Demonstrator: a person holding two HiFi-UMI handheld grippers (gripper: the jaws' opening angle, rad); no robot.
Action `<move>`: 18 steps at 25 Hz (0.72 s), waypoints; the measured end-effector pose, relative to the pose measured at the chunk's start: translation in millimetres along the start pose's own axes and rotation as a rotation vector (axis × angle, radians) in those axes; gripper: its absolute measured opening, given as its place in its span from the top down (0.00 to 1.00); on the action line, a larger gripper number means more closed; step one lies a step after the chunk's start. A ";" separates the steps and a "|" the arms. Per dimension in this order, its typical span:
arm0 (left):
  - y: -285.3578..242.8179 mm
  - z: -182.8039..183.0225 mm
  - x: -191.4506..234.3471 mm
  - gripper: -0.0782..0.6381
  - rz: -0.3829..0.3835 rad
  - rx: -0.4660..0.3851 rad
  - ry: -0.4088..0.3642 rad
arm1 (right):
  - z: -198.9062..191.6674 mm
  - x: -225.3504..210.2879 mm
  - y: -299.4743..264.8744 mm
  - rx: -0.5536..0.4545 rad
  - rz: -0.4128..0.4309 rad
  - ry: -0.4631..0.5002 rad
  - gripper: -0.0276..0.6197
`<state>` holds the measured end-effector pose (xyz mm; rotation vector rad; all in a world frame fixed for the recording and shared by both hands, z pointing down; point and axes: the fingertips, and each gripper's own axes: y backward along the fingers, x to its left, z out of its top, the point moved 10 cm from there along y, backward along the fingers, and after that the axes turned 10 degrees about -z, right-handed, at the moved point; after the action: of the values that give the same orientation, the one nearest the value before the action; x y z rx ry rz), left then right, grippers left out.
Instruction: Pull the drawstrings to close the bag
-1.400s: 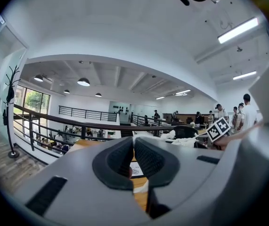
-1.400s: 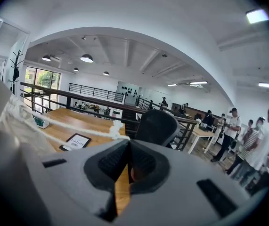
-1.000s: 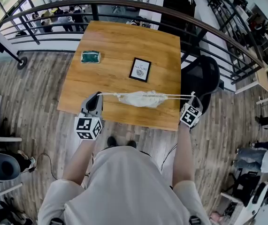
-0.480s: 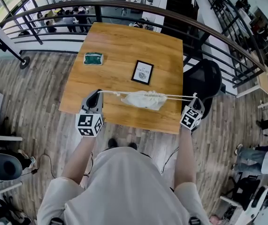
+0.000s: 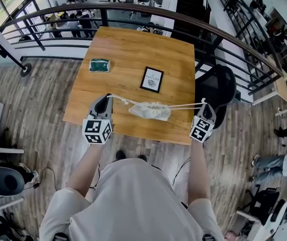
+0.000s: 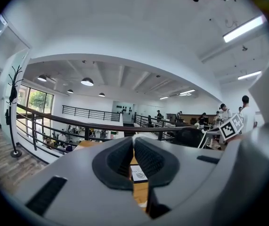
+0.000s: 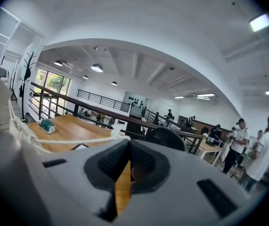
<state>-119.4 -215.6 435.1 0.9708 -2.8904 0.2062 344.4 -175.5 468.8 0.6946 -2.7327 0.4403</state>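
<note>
A white cloth drawstring bag (image 5: 150, 110), its mouth gathered tight, is strung over the near part of the wooden table (image 5: 128, 49). I cannot tell whether it touches the tabletop. A taut cord (image 5: 120, 100) runs from it up-left to my left gripper (image 5: 105, 99), which is shut on that cord's end. Another taut cord (image 5: 186, 105) runs right to my right gripper (image 5: 204, 104), also shut on its end. In the right gripper view the white cord (image 7: 77, 141) ends in a knot at the closed right gripper (image 7: 128, 145). The left gripper (image 6: 133, 142) shows closed jaws in its own view.
A framed card (image 5: 152, 79) lies mid-table and a green object (image 5: 99, 65) at the far left. A black chair (image 5: 218, 87) stands off the table's right side. A curved railing (image 5: 133, 9) runs behind the table. Both grippers are near the table's front edge.
The bag looks more bunched and sits slightly lower between the cords. Both grippers stay shut on the cord ends, roughly where they were.
</note>
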 end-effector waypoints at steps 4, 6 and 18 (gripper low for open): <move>-2.8 7.4 1.4 0.89 -0.016 0.001 -0.012 | 9.6 6.2 11.6 -0.019 0.046 -0.012 0.95; -2.8 10.1 2.8 0.89 -0.019 0.003 -0.016 | 13.1 9.0 17.3 -0.028 0.072 -0.010 0.95; 6.3 19.8 14.9 0.89 -0.046 0.000 -0.023 | 37.1 34.1 49.5 -0.109 0.261 -0.003 0.95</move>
<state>-135.8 -222.6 416.8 1.0458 -2.8845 0.1940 283.6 -161.4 435.9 0.3124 -2.8354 0.3421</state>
